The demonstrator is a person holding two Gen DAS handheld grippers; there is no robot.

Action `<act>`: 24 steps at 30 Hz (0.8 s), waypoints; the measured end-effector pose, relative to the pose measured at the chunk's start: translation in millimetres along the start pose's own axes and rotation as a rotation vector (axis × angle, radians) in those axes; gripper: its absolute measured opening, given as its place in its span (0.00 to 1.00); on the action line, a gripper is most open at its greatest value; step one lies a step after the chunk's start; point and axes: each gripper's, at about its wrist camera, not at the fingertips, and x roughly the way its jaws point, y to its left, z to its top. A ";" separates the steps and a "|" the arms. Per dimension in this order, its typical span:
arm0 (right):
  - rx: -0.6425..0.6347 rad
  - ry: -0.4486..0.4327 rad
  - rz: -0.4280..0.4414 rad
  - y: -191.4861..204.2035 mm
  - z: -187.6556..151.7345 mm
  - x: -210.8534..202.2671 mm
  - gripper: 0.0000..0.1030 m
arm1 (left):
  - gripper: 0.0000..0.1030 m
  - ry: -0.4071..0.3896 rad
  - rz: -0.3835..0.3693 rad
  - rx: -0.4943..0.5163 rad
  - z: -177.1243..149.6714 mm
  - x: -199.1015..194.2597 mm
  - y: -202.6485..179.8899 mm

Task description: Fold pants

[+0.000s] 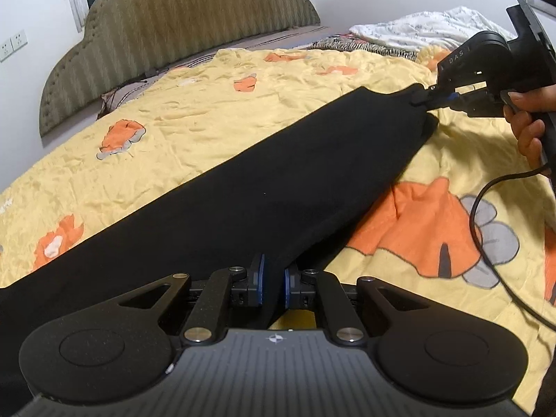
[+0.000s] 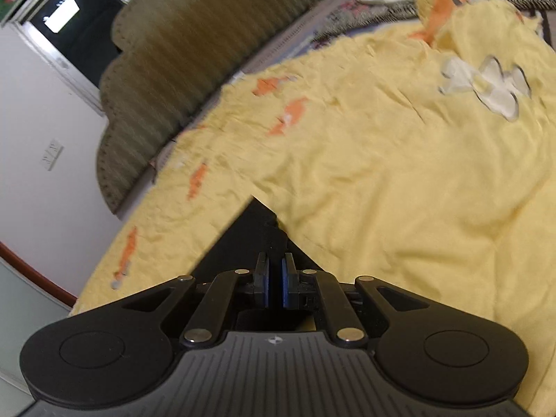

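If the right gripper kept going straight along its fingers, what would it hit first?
The right gripper is shut on a corner of the black pants. Beyond that corner, it would probably meet the yellow bedspread, well short of the headboard; depth is uncertain.

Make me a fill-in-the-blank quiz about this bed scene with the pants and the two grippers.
1. The pants are ____ in colour.
2. They lie on a ____ bedspread with orange patches.
3. The left gripper is shut on the ____.
4. The right gripper pinches the pants at their far ____.

Missing words: black; yellow; pants; end
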 end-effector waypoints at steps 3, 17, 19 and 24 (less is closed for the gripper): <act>0.009 -0.002 -0.011 -6.7 -5.3 -2.6 0.07 | 0.11 -0.006 0.001 0.019 0.2 -3.7 -2.3; 0.103 0.023 0.116 -22.8 -11.5 -37.8 0.13 | 0.56 0.012 -0.086 -0.077 3.2 -20.6 12.3; 0.146 0.067 0.151 -24.1 -16.7 -30.3 0.27 | 0.61 -0.014 -0.116 -0.114 7.6 -28.6 15.1; -0.002 0.058 0.160 4.2 -23.1 -25.2 0.57 | 0.68 -0.072 -0.096 -0.250 17.8 -41.0 39.3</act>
